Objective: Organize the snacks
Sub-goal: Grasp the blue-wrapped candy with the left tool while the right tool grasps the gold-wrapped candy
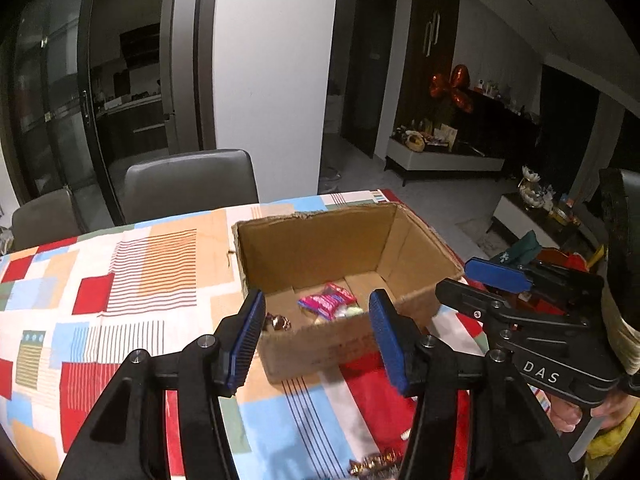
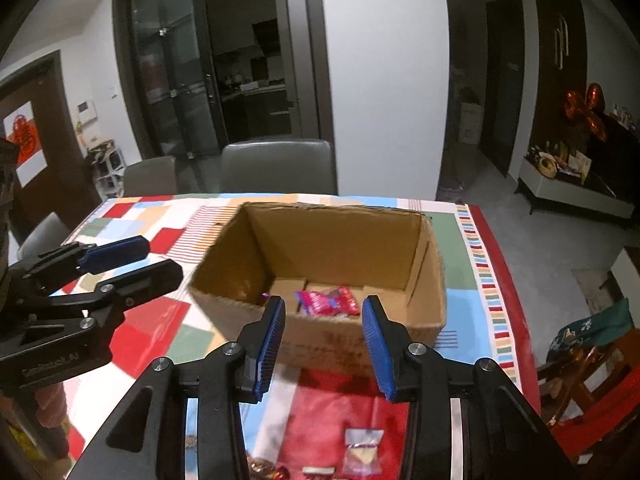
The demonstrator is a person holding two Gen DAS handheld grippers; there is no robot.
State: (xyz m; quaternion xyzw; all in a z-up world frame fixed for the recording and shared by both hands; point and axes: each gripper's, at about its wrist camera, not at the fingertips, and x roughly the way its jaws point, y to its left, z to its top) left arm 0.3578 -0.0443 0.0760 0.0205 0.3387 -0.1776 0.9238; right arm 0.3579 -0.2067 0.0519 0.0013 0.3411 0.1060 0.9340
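your left gripper [image 1: 316, 320]: jaws spread, empty; 
your right gripper [image 2: 323, 330]: also spread, empty; 
cardboard box [image 2: 344, 236]: pink snack packet [image 2: 328, 301] inside

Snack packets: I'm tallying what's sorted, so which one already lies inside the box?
The pink packet lies on the cardboard box floor; the clear packet remains outside on the tablecloth.

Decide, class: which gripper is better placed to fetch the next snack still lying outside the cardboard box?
Likely the right gripper: open and empty, with a clear packet on the tablecloth just below its fingers. The left gripper, also open, has only a gold-wrapped candy near its right finger. The cardboard box lies straight ahead.
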